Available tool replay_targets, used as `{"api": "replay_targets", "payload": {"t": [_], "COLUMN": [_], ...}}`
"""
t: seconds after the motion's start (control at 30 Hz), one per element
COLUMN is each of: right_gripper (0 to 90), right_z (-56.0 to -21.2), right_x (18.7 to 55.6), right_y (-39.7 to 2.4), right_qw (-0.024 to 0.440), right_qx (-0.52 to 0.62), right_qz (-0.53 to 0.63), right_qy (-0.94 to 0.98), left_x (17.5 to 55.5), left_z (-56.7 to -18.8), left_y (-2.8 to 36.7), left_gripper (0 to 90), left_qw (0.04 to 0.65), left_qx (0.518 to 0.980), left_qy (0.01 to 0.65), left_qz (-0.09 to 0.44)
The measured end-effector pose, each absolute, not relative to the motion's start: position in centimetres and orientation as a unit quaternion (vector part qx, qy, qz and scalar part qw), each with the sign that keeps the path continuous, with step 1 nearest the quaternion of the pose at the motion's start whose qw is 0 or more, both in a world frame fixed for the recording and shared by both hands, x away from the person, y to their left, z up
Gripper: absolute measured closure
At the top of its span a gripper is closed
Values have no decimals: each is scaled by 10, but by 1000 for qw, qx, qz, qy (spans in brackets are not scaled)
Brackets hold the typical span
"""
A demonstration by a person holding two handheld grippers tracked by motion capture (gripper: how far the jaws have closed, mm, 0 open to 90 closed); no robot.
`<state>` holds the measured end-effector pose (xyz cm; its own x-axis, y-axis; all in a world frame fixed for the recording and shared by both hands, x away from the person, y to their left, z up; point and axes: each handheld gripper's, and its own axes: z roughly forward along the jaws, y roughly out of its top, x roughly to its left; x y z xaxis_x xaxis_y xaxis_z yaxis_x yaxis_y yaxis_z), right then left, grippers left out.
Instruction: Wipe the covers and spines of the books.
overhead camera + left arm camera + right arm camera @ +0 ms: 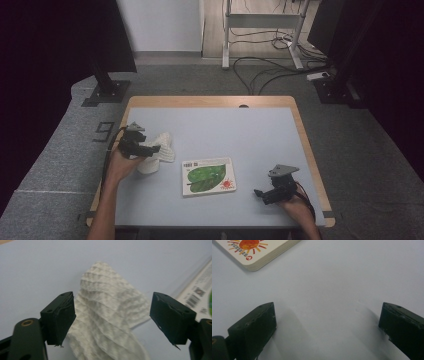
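Barcode (192, 300) on book (208, 175) edge

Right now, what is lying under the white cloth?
The white cloth rests on the blue table. Its folds hide whatever may be beneath; nothing else shows at its edges.

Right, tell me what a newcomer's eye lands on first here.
First the book with the green leaf and red sun on its cover, lying flat in the middle of the blue table. Next the crumpled white cloth at the table's left, lying between the open jaws of the left gripper. The right gripper rests open on bare table, right of the book.
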<state>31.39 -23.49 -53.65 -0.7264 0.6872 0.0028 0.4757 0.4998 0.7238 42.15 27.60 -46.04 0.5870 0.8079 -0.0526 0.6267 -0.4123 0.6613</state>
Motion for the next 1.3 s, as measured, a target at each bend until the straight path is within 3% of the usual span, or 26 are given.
{"api": "replay_targets", "payload": {"t": [0.43,0.6,0.83,1.3], "right_gripper": [11,11,12,13], "right_z": [-537,-537,-537,-537], "right_x": [314,314,314,314], "right_y": [-235,-235,-235,-235], "right_qw": [144,145,146,146], "right_qx": [339,340,339,340], "right_qz": [368,368,368,368], "right_qy": [854,854,853,853], "left_x": [438,434,431,417], "left_z": [-502,-508,-503,-469], "left_y": [280,283,282,284], "left_gripper": [364,480,726,742], "left_qw": [297,303,303,339], "left_qx": [828,827,829,829], "left_qy": [460,457,451,430], "left_qz": [121,125,128,116]}}
